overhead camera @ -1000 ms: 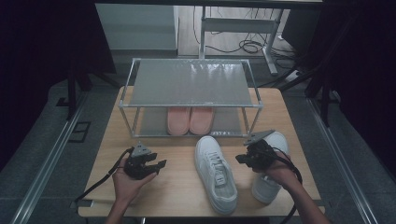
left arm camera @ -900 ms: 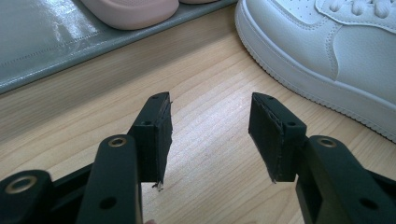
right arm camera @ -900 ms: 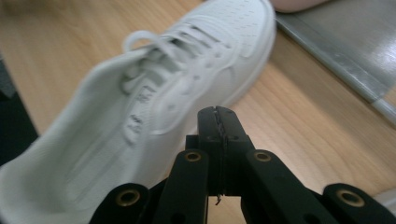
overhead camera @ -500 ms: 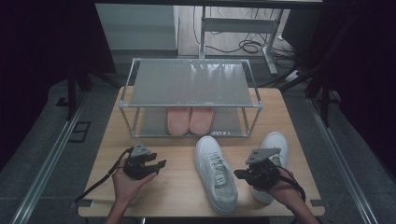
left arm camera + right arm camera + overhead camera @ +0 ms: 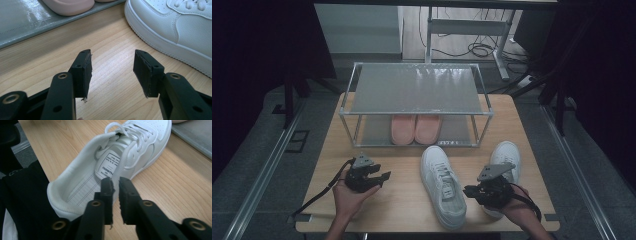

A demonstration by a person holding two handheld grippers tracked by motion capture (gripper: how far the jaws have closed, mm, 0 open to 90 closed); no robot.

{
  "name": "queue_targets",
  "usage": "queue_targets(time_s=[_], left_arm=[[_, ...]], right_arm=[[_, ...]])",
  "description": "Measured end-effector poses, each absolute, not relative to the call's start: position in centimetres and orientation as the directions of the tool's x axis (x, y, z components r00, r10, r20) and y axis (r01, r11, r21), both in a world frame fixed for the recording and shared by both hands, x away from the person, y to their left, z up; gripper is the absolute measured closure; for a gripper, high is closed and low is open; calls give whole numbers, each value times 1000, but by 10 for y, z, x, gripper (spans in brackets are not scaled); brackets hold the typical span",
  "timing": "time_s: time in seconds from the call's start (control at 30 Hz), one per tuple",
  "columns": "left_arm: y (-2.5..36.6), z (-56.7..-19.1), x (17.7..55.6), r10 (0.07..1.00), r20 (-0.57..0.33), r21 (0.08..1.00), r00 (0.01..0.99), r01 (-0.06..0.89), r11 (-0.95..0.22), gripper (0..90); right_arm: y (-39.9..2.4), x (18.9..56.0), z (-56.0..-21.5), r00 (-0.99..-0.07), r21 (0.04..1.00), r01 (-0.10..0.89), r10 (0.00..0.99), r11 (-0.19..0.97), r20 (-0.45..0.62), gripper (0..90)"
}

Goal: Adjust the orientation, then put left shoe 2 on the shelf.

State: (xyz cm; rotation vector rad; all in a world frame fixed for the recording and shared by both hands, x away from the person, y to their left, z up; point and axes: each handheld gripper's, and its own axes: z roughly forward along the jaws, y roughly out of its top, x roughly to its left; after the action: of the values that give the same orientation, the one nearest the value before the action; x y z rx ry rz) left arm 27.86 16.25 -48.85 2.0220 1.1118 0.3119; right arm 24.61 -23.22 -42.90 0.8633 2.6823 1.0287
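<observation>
My left gripper [image 5: 384, 176] rests low over the wooden table [image 5: 407, 200], its jaws standing wide apart with only bare wood between them. Ahead of it sits the metal shoe rack [image 5: 417, 92], a pair of pink slippers [image 5: 416, 128] on its lower shelf. To the right lies a white sneaker [image 5: 443, 185] on its sole, toe toward the rack, heel toward me. My right gripper [image 5: 468, 190] is just beside this sneaker's outer collar; its jaws have just been opening and now stand a narrow gap apart, with the collar's edge in that gap, pads not pressing. A second white sneaker [image 5: 506, 155] lies under my right hand [image 5: 517, 207], toe toward the rack.
</observation>
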Motion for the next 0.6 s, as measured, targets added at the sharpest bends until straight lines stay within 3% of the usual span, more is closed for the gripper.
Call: queue_targets(time_s=[0.17, 0.33, 0.6], left_arm=[[163, -488, 280, 796, -157, 741, 584, 603, -297, 490], [162, -490, 282, 792, -158, 737, 590, 604, -303, 489], [162, -490, 282, 791, -156, 737, 592, 603, -306, 488]], right_arm=[[-226, 247, -429, -817, 636, 479, 572, 605, 71, 645], [-218, 254, -433, -799, 616, 500, 599, 609, 56, 565], [-205, 265, -443, -782, 589, 527, 621, 613, 54, 541]])
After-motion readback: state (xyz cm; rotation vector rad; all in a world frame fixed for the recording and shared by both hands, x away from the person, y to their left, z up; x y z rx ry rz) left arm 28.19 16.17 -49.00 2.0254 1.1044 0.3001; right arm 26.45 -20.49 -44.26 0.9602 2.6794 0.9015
